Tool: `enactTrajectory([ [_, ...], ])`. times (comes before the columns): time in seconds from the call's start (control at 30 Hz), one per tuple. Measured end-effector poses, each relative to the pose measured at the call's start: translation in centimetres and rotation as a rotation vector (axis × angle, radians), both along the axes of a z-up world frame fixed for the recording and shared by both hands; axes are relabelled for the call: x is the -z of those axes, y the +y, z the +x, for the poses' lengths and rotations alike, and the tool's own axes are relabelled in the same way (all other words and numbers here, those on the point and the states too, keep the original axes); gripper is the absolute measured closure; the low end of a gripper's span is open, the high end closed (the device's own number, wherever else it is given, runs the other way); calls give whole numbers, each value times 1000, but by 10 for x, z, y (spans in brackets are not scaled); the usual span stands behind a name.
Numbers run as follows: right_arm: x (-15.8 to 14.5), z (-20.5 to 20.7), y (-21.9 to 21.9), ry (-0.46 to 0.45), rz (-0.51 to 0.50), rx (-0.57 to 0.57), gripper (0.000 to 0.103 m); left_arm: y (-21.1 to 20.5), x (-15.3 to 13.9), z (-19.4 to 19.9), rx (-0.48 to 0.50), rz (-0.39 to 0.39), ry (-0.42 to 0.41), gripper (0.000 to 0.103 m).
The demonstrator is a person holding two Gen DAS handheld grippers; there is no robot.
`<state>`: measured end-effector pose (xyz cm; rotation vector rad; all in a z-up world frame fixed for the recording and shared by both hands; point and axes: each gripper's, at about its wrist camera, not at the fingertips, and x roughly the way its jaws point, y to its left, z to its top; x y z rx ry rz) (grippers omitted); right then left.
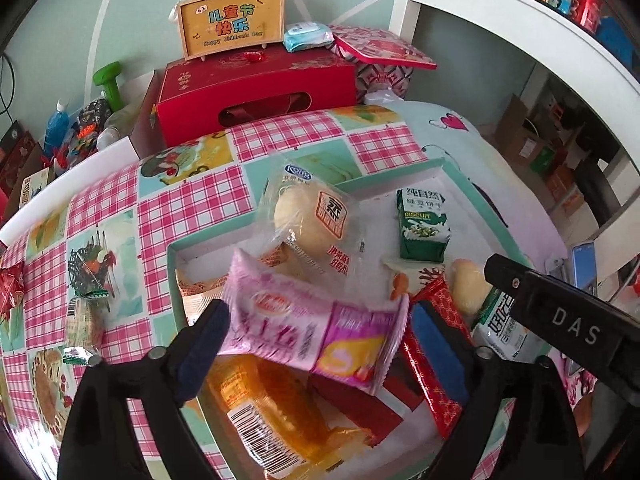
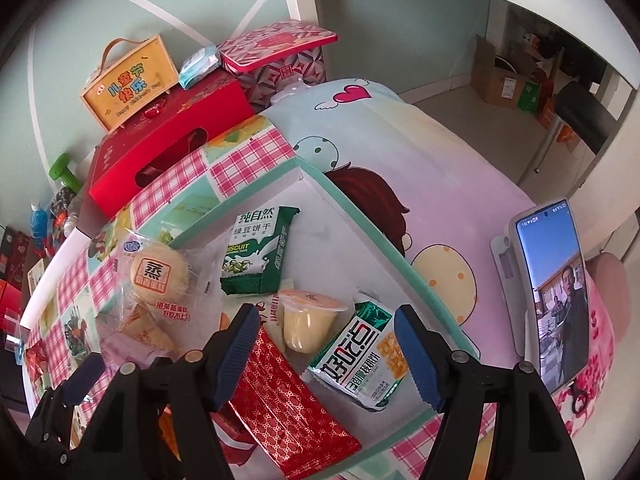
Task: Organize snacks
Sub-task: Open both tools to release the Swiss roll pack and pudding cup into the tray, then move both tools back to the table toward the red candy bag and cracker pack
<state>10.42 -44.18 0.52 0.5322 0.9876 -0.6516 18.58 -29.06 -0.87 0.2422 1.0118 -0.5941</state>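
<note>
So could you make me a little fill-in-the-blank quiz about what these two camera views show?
1. The snacks lie in a shallow tray with a ____ rim.
2. The biscuit packet at the back of the tray is mostly white and ____.
3. Between the open fingers of the left hand-held gripper lies a ____ cake packet.
4. Beside the tray, a ____ stands propped up, playing a video.

Missing words: green; green; pink; phone

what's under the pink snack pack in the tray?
Under the pink snack pack: an orange wrapped snack and a dark red packet poke out below it, inside the tray. Whatever lies beneath its middle is covered.
</note>
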Motion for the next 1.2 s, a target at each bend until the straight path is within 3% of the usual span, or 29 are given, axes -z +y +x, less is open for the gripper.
enactTrajectory([
  [0.2, -2, -1, 0, -7, 2, -1, 29, 16, -9, 8, -89, 7, -2, 6],
  [0.53, -3, 9, 16, -11, -2, -58, 29, 80, -13, 40, -417, 3, -2, 6],
  [0.67, -5, 16, 29, -15, -7, -97, 29, 103, -17, 46, -502, 6, -6, 6],
  [1.2, -16, 43, 95, -38, -46, -275, 29, 168, -29, 51, -646, -5, 8, 6],
])
